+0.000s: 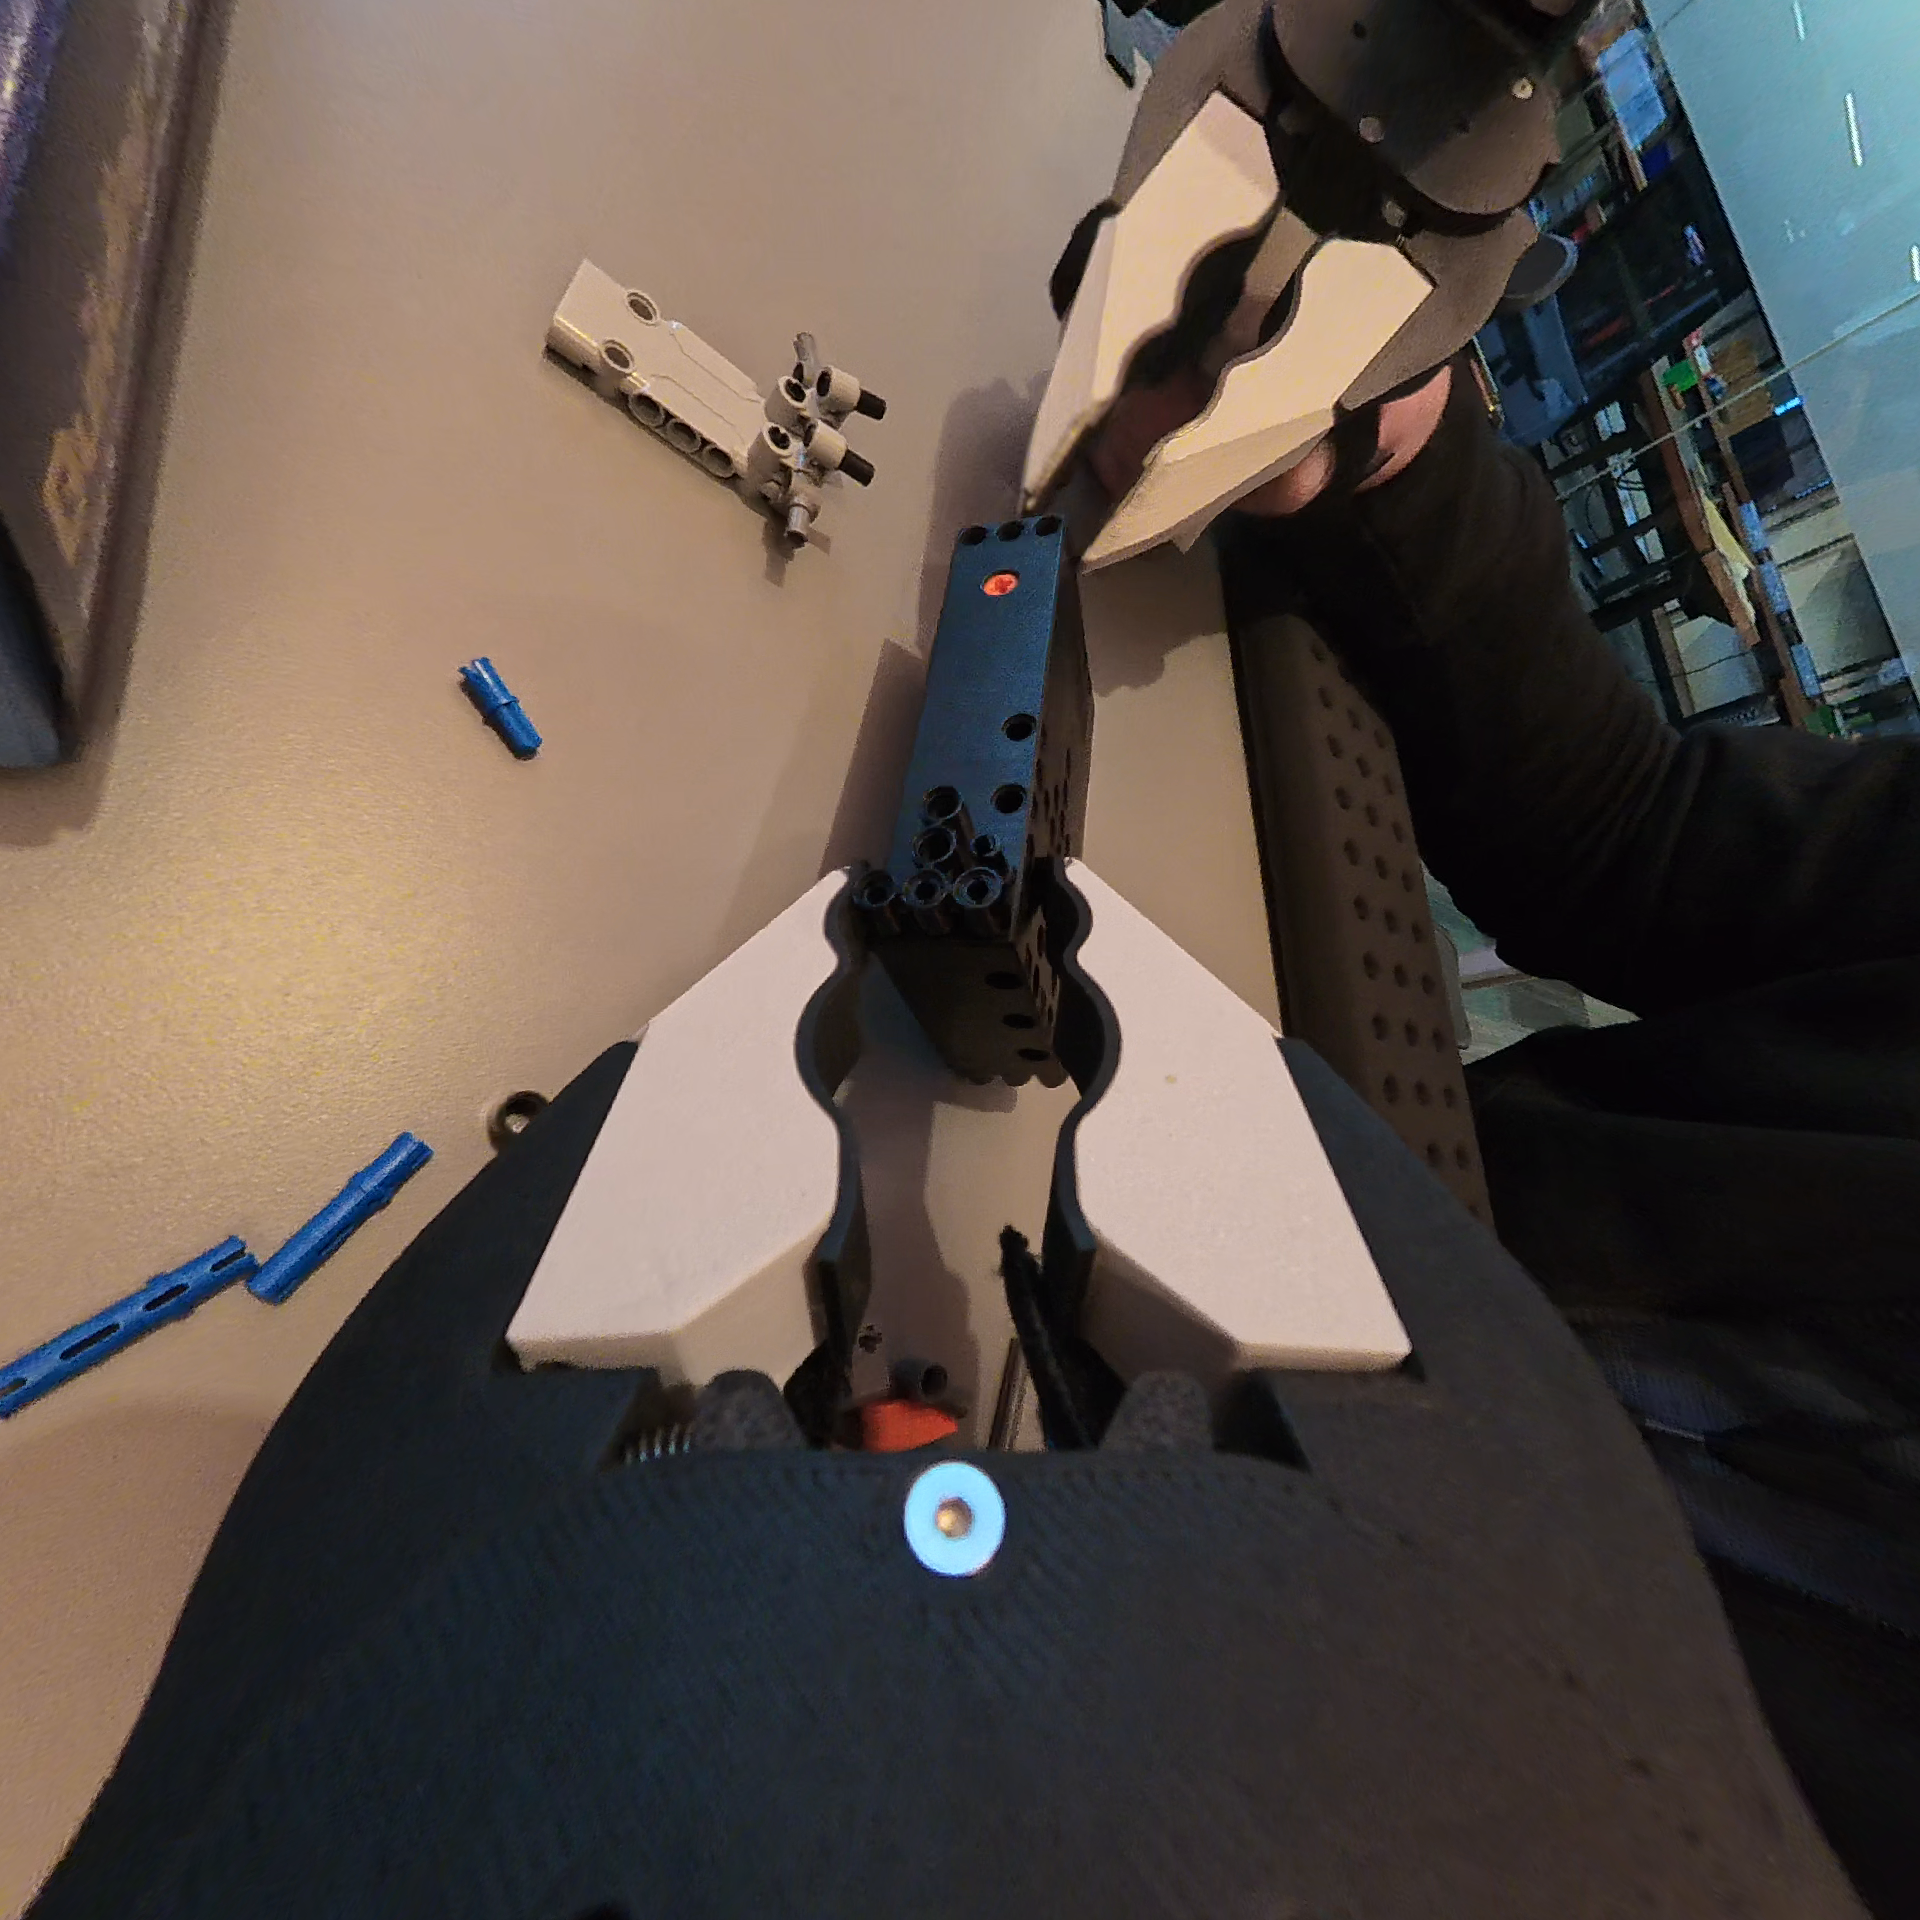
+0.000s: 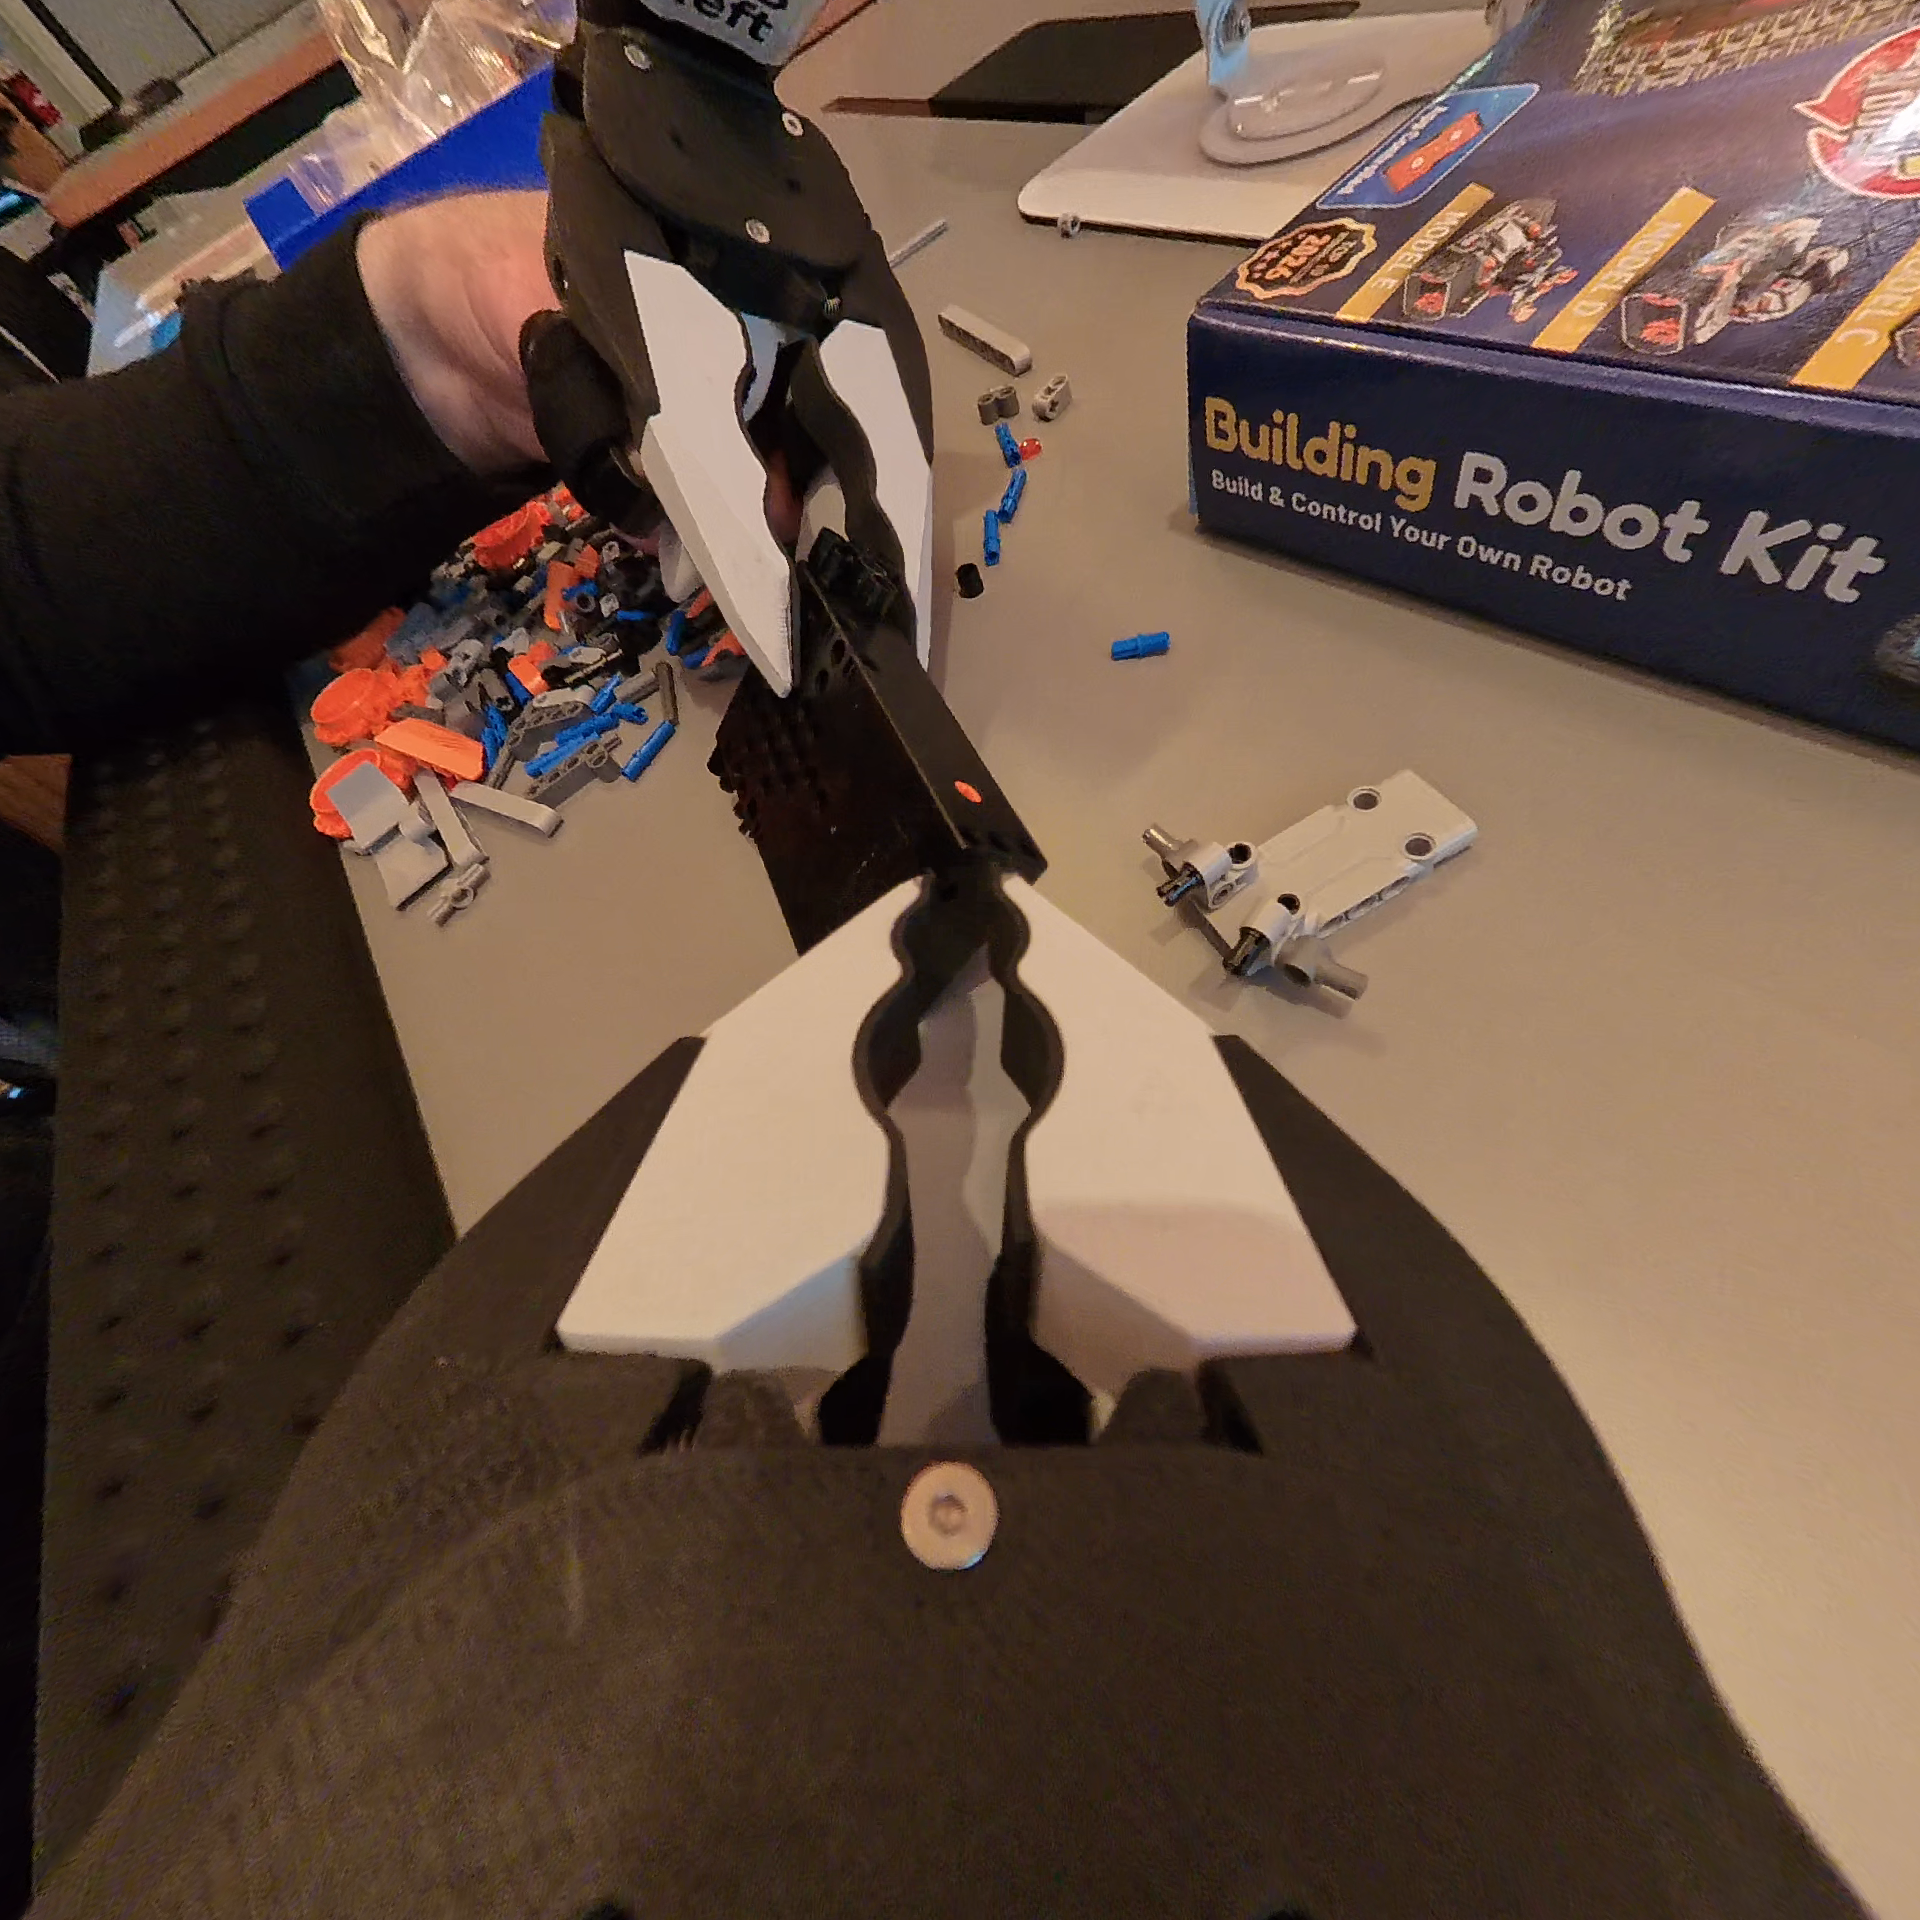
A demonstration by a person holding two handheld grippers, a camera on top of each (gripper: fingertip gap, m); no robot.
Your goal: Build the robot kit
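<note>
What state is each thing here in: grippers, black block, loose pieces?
Left gripper: shut on black block.
Right gripper: tips at the block's far end, grip unclear.
Black block: held above the table.
Grey assembly: lying flat.
Parts pile: loose, heaped.

- Black perforated block (image 2: 894, 748), one orange dot
- Grey table (image 2: 1455, 1143)
- Blue pin (image 2: 1140, 645)
- Navy box (image 2: 1558, 468), yellow stripes, 1 o'clock
- Orange-blue-grey parts heap (image 2: 488, 707), 10 o'clock

Matt black plastic block (image 1: 1003, 727); glossy cardboard box (image 2: 1621, 416); smooth matt table (image 2: 1455, 1143).
</note>
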